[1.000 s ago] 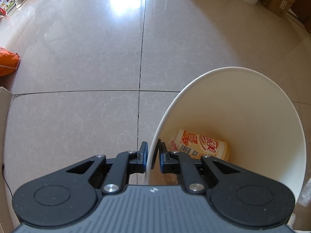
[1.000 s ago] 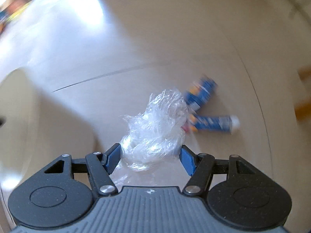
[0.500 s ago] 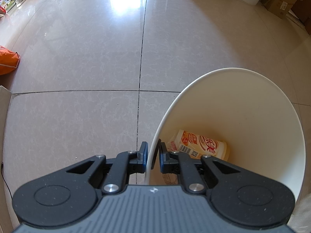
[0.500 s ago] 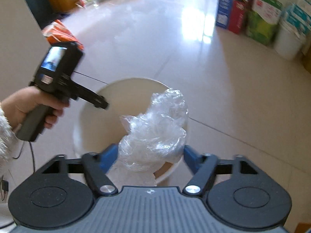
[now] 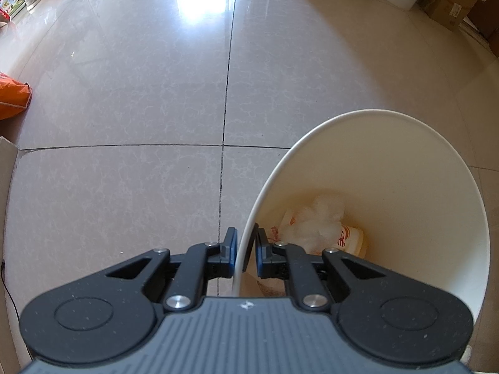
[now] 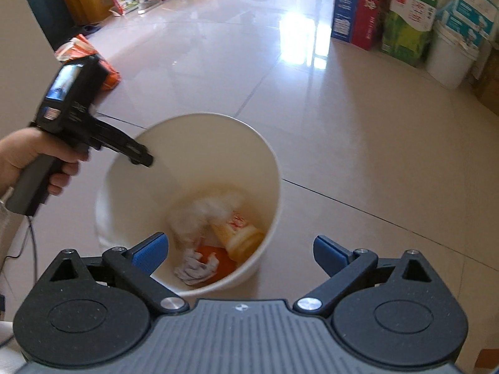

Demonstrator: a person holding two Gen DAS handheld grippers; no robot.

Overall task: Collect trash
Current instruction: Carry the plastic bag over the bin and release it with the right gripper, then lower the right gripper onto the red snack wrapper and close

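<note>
Right gripper: the right gripper (image 6: 240, 249) hangs over the bin with its blue pads spread wide and nothing between them. Its jaws have just been opening, and the crumpled clear plastic wrap they carried half a second ago is gone from them.

Plastic wrap: there it is, the plastic wrap (image 5: 315, 222) lying in the bottom of the bin, a pale fluffy wad resting on top of the orange-printed cup (image 5: 351, 238). From the right wrist it shows blurred (image 6: 202, 215), so it may only just have landed.

Other trash in the bin: an orange scrap (image 6: 218, 260) and a crumpled white piece (image 6: 196, 269) sit beside the cup.

Left gripper: the left gripper (image 5: 243, 257) is clenched on the near rim of the white bin (image 5: 405, 168), one pad outside the wall, one inside, the same as a second ago. From the right wrist view a hand (image 6: 28, 155) is seen holding it steady.

Meaning for the task: one more piece is collected, by the look of it. The right gripper is free to fetch the next.

Farther off: the tiled floor (image 5: 156, 93) around the bin is bare; an orange bag (image 5: 12, 96) lies well away at the left.
</note>
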